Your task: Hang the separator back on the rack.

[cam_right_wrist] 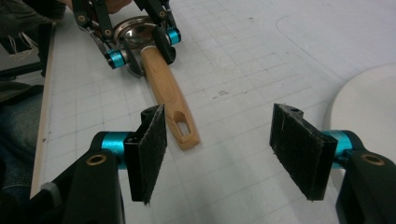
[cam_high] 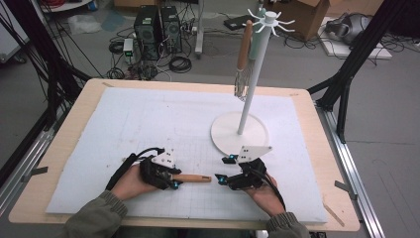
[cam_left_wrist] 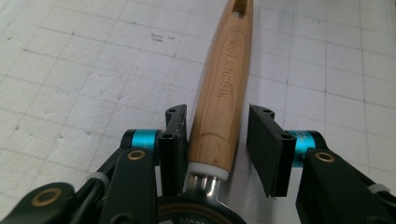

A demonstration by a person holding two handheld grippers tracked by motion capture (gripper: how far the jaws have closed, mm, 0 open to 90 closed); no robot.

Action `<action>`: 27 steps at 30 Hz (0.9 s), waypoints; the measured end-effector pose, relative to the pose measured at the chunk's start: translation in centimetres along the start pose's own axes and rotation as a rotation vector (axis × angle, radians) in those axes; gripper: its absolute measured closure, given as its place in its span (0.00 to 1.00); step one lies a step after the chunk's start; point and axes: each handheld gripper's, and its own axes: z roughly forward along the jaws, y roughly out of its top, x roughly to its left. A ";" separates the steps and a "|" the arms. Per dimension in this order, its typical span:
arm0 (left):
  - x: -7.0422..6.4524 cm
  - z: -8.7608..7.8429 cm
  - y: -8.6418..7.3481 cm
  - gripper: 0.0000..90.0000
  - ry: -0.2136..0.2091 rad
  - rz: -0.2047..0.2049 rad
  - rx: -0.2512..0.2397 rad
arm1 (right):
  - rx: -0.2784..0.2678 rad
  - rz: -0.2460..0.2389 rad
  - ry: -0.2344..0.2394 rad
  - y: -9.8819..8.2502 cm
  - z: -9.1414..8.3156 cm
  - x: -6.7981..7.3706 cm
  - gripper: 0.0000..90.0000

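Note:
A wooden-handled kitchen tool [cam_high: 194, 178] lies flat on the white gridded mat [cam_high: 148, 119], near the front. My left gripper [cam_high: 174, 181] straddles its handle [cam_left_wrist: 219, 93] close to the metal end. One pad sits against the wood and a thin gap shows at the other pad. From the right, my right gripper [cam_high: 223, 168] faces the handle's free end, the one with the hanging slot [cam_right_wrist: 182, 128]. It stands open [cam_right_wrist: 217, 149] with nothing between its pads. The right gripper view also shows the left gripper [cam_right_wrist: 140, 46] and the tool's round metal head [cam_right_wrist: 135, 30].
A white rack with a round base [cam_high: 223, 136] and a tall pole [cam_high: 250, 79] stands right of centre. A wooden-handled whisk [cam_high: 242, 54] hangs from its top hooks. The base rim [cam_right_wrist: 364, 93] lies just beside my right gripper. Computers and cables lie on the floor beyond the table.

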 end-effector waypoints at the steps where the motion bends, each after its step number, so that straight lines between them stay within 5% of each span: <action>1: 0.0 0.0 0.1 0.64 0.001 0.006 0.003 | 0.000 -0.001 0.000 0.0 0.0 0.0 0.40; 7: 0.0 0.3 0.9 0.70 -0.004 0.032 0.046 | 0.008 -0.004 0.001 0.0 0.3 0.0 0.40; 27: -0.1 -0.1 1.0 0.77 -0.007 0.053 0.023 | 0.096 -0.019 0.048 0.0 2.4 0.4 0.41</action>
